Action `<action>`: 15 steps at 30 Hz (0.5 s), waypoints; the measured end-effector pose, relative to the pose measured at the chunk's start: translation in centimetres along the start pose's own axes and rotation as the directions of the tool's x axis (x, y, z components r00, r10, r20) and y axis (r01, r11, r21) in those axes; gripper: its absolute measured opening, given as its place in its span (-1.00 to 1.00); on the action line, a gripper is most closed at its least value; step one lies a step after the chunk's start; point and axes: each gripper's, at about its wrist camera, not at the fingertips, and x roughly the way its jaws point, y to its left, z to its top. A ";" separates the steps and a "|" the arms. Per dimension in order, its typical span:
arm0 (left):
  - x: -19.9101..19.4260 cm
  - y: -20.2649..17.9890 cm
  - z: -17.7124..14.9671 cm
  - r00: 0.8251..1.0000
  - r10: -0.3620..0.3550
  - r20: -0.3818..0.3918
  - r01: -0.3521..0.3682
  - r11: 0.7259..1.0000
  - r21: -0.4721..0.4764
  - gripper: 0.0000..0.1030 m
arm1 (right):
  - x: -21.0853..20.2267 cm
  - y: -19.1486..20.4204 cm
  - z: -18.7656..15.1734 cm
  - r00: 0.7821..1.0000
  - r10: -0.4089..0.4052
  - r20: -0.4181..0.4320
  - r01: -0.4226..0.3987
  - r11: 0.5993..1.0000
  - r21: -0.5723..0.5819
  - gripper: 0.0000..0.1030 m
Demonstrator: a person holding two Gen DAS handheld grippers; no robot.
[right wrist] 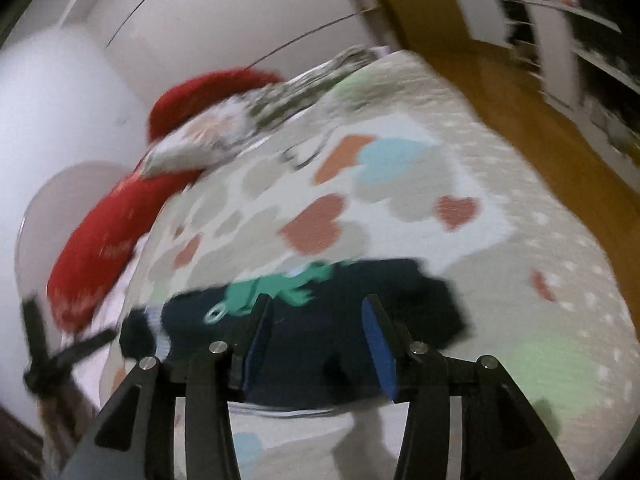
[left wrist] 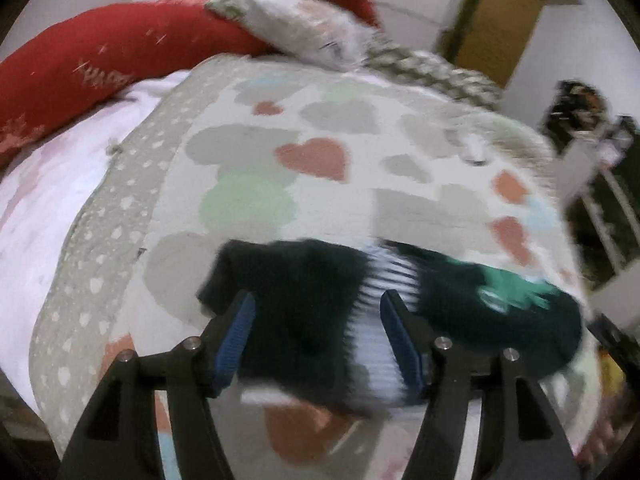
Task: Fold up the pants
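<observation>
The dark pants (left wrist: 304, 304) lie folded in a compact bundle on the heart-patterned bedspread (left wrist: 320, 152), with a white striped band and a green print (left wrist: 516, 284) toward the right. My left gripper (left wrist: 318, 306) is open, its blue-padded fingers straddling the bundle's left part. In the right wrist view the same pants (right wrist: 320, 344) show the green print (right wrist: 276, 288) at the top. My right gripper (right wrist: 318, 308) is open, jaws wide over the pants' middle. Both views are motion-blurred; contact with the cloth is unclear.
Red pillows (left wrist: 120, 56) and a patterned cushion (left wrist: 296, 24) lie at the head of the bed. A wooden floor (right wrist: 520, 92) and shelves (right wrist: 580, 20) are to the right of the bed. The left gripper's arm (right wrist: 60, 356) shows at left.
</observation>
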 end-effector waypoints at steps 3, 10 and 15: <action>3.0 2.2 0.2 0.996 0.061 -0.070 -0.066 0.995 -0.073 0.24 | 2.7 1.2 -1.0 0.995 0.026 -0.093 -0.029 0.999 -0.034 -0.02; 2.8 4.8 -1.0 0.995 -0.010 -0.101 -0.008 0.984 -0.180 0.38 | 7.1 -0.7 -2.9 0.982 -0.001 -0.190 0.009 0.999 0.045 -0.03; -1.3 4.1 -2.8 0.999 0.032 -0.023 -0.036 0.984 -0.175 0.39 | 4.7 -0.3 -3.3 0.990 -0.024 -0.137 0.031 0.998 0.048 0.06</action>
